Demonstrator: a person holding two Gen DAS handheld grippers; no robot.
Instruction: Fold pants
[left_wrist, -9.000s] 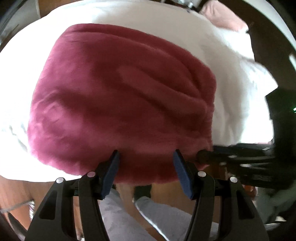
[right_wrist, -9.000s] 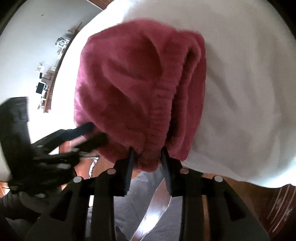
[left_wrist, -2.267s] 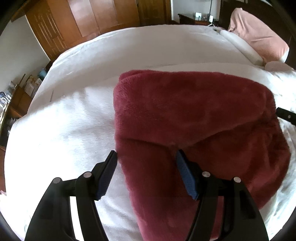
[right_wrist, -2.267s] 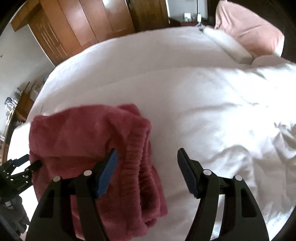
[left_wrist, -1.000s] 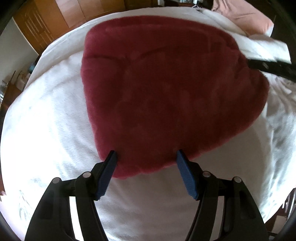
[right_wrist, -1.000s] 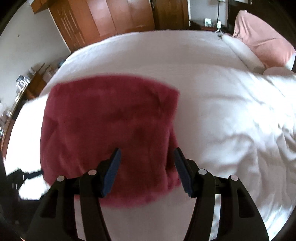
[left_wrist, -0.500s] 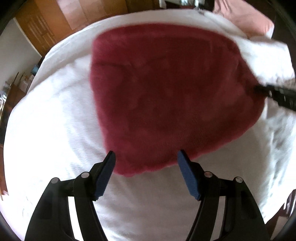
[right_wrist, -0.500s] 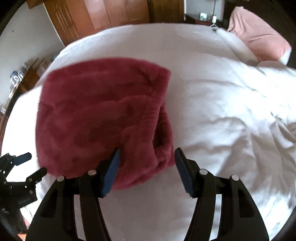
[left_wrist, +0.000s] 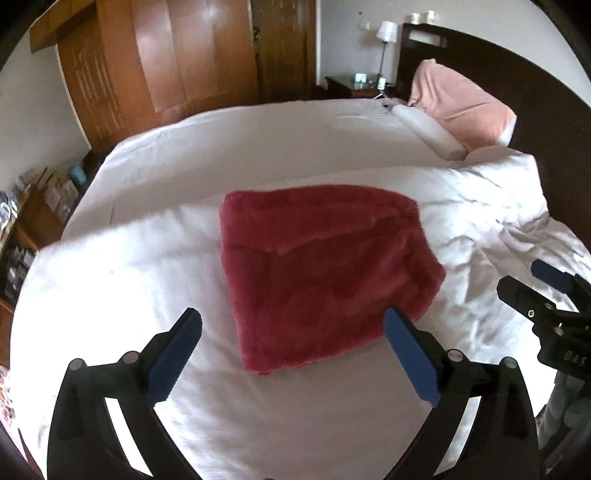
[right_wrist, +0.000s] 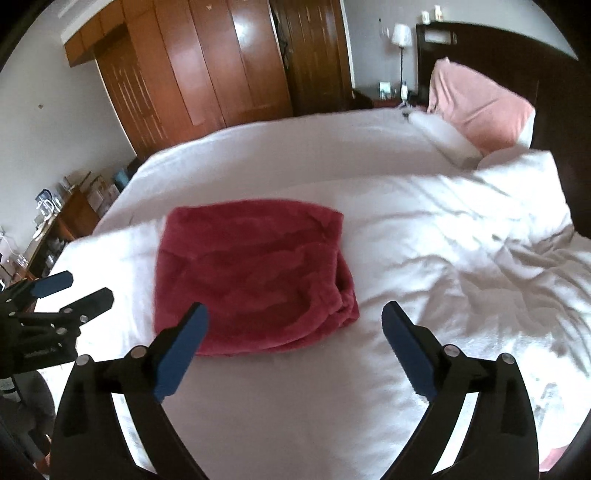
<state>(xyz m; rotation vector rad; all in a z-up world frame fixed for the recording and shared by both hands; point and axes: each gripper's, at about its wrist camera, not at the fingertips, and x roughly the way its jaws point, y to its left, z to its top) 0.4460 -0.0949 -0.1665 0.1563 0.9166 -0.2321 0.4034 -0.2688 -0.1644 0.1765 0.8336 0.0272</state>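
Your pants lie folded into a compact bundle on the bed, both the left tool and right tool gaping wide and empty, so little seems left.

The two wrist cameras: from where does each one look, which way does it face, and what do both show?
Left wrist: sits behind the open left gripper, above the near edge of the bed, facing the headboard; the folded red pants lie ahead, the right gripper shows at right.
Right wrist: sits behind the open right gripper, facing the same way; the pants lie ahead-left, the left gripper shows at left.
Shared: pants, bed, pink pillow, wooden wardrobe.
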